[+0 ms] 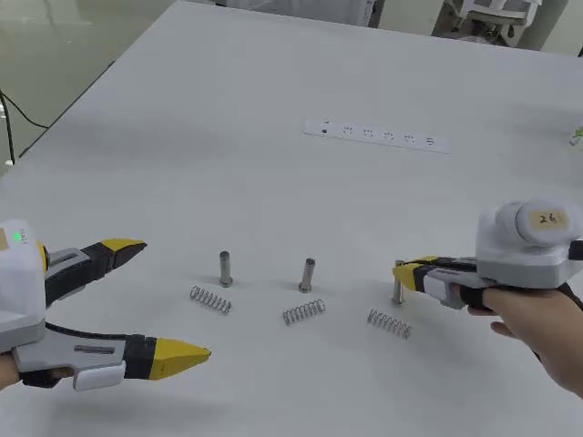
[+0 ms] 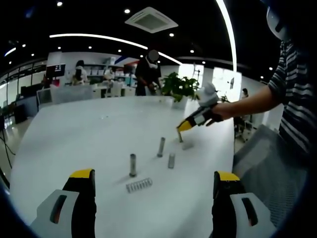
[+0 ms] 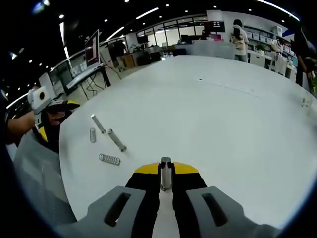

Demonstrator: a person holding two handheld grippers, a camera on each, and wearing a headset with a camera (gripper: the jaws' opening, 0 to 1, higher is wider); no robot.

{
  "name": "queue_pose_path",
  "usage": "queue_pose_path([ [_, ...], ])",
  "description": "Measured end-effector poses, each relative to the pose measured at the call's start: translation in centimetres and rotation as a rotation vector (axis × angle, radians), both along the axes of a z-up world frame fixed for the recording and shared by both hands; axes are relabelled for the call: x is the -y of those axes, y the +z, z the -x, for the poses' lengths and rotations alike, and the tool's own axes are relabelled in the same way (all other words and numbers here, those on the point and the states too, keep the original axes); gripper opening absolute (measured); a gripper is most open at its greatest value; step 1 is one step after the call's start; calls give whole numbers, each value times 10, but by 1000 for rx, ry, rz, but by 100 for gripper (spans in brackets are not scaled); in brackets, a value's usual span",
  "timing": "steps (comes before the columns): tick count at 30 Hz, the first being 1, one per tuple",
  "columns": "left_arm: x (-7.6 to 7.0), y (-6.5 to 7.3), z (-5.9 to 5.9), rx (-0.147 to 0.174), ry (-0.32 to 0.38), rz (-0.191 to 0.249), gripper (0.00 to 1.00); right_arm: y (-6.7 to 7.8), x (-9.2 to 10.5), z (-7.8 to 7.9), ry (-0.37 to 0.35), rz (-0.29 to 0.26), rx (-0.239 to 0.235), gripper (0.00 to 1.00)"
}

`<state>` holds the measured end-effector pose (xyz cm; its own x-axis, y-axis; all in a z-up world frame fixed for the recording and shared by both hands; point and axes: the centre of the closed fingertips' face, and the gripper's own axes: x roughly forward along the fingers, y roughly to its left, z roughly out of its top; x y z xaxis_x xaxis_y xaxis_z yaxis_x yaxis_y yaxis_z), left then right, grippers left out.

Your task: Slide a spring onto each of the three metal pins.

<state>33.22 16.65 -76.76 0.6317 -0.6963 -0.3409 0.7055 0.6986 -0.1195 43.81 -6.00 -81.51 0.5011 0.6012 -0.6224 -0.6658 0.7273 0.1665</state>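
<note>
White table [image 1: 273, 100], silver pins [image 1: 225, 269] and springs [image 1: 303, 311], yellow-tipped left tool [image 1: 173, 300], yellow-tipped right tool [image 1: 405, 269]

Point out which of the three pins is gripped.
The rightmost pin in the head view, clamped in the right gripper; the middle pin and left pin stand free.

White table [image 1: 273, 82], pale matte top | white power strip [image 1: 375, 135] lying flat on its far side | black cable [image 1: 11, 114] on floor off left edge | potted plant [image 2: 179, 87] beyond table end | standing person [image 2: 147, 74] beside plant | ceiling vent [image 2: 151, 20] overhead | monitor [image 3: 93, 47] in background
</note>
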Motion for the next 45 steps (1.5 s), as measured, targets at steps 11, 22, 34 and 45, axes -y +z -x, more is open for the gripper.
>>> queue_pose_path([
  [11,3,-1,3,-5,-10,-3,97,3,0,5,25,19,46,5],
  [22,2,2,1,2,-7,-3,96,3,2,12,62,54,79,5],
  [34,4,2,2,2,-10,-4,96,-1,5,17,69,52,75,6],
  [45,3,1,4,-3,-6,-3,97,0,3,18,52,22,68,15],
])
